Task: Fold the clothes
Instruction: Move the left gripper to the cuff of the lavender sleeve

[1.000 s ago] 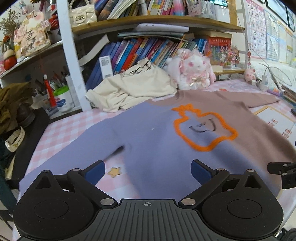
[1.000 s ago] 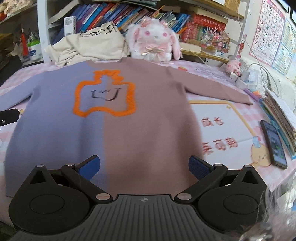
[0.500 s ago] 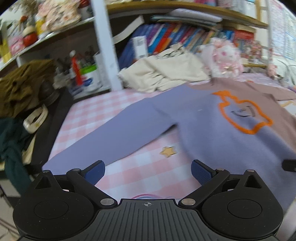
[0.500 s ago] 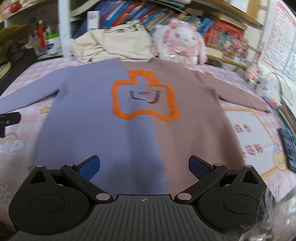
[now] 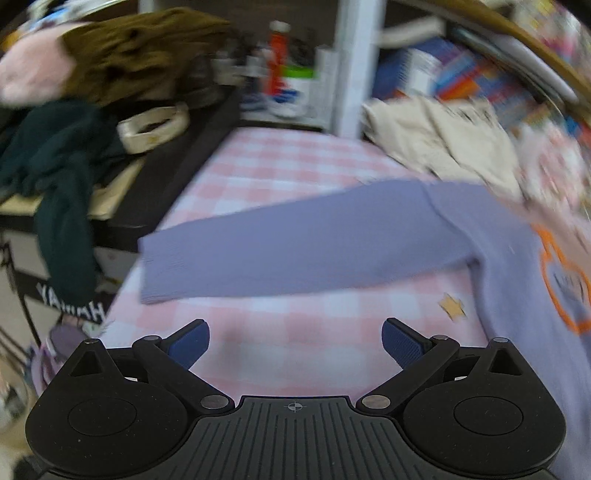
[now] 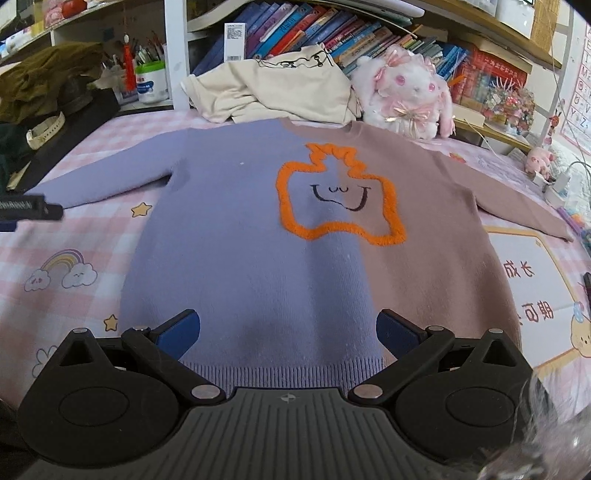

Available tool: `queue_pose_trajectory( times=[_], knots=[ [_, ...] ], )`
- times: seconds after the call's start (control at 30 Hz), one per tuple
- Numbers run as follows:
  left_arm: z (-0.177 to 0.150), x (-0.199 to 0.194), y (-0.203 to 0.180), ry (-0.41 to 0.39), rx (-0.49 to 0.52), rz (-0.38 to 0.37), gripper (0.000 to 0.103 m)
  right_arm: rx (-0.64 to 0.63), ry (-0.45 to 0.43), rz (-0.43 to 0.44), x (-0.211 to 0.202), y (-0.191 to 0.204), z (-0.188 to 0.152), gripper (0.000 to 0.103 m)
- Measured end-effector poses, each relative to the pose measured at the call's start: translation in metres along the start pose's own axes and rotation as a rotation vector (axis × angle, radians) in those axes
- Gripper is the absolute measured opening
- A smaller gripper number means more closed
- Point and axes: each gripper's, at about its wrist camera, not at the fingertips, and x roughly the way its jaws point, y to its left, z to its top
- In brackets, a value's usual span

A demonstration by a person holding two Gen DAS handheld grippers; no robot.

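Observation:
A sweater (image 6: pixel 258 240), lavender on its left half and mauve on its right, lies flat and face up on the pink checked cloth (image 6: pixel 74 258), with an orange outlined figure (image 6: pixel 340 199) on the chest. Its lavender sleeve (image 5: pixel 314 243) stretches left towards the table edge. My left gripper (image 5: pixel 295 343) is open just short of that sleeve, over bare cloth, holding nothing. Part of the left gripper (image 6: pixel 26 208) shows at the left edge of the right wrist view. My right gripper (image 6: pixel 288 332) is open above the ribbed hem (image 6: pixel 280 373), nothing between its fingers.
A cream garment (image 6: pixel 277 92) and a white plush rabbit (image 6: pixel 410 96) lie behind the collar, below bookshelves (image 6: pixel 314 33). Dark clothes (image 5: pixel 62 162) and a keyboard case (image 5: pixel 70 306) crowd the left table edge. A cartoon mat (image 6: pixel 535 291) and a phone (image 6: pixel 587 284) sit on the right.
My left gripper has swung left, from over the sweater's body to the lavender sleeve near its cuff. My right gripper has also shifted left and now centres on the lavender half. Both stayed open.

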Motion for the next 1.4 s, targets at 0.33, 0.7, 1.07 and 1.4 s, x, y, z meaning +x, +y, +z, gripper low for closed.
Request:
queue_pose_trajectory(
  times=[0.33, 0.7, 1.07, 1.4],
  knots=[
    [0.006, 0.015, 0.064, -0.078, -0.265, 0.091, 0.096, 0.019, 0.012, -0.031, -0.004, -0.007, -0.004, 0.103],
    [0.013, 0.031, 0.062, -0.106, -0.343, -0.141, 0.094, 0.041, 0.026, -0.049, -0.004, -0.015, -0.004, 0.103],
    [0.023, 0.045, 0.057, -0.058, -0.403, -0.293, 0.088, 0.058, 0.028, -0.045, 0.0, -0.017, -0.003, 0.103],
    [0.032, 0.055, 0.076, -0.027, -0.488, -0.252, 0.045, 0.07, 0.023, -0.056, -0.002, -0.02, -0.004, 0.103]
  ],
)
